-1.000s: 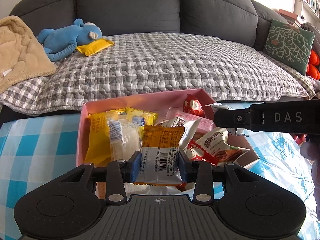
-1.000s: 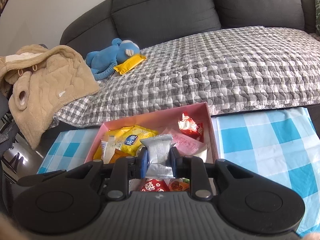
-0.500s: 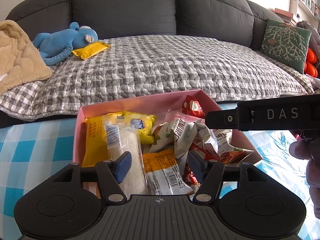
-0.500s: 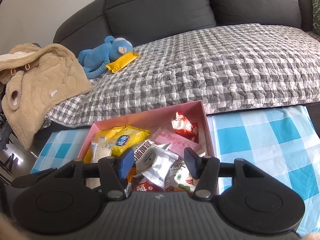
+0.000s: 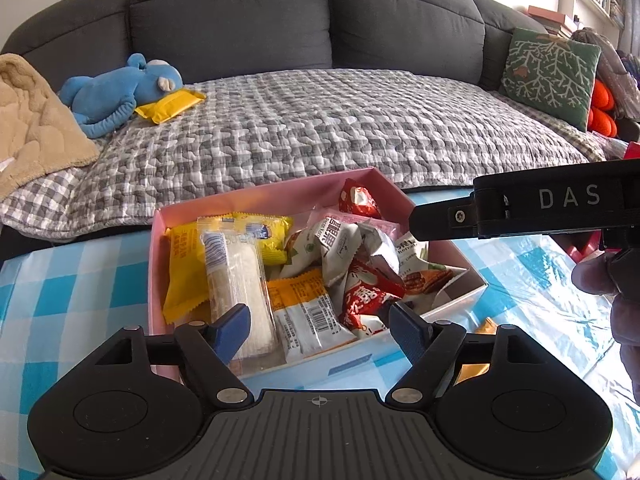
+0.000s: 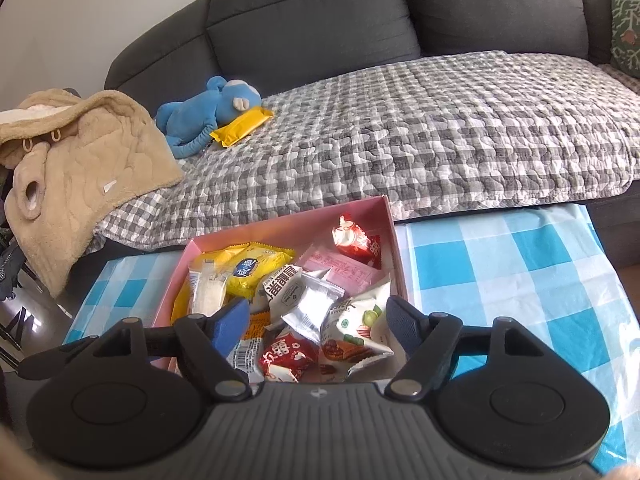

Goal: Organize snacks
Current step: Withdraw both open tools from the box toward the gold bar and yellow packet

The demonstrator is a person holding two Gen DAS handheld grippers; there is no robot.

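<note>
2 grippers, left and right, hang over the pink box, jaws opening, nothing pinched. Snacks lie just ahead, below both. Each should lift clear before reaching for another packet.

Left gripper tilts forward and down, jaws opening, its blue-tipped black fingers spread wide and gripping nothing. Right gripper shows the same pose, also angled downward, jaws opening, blue-tipped fingers well apart and clamped on nothing. In the left wrist view the right gripper's black body reaches in from the right, beyond the left fingers, with the person's hand wrapped around its handle.
</note>
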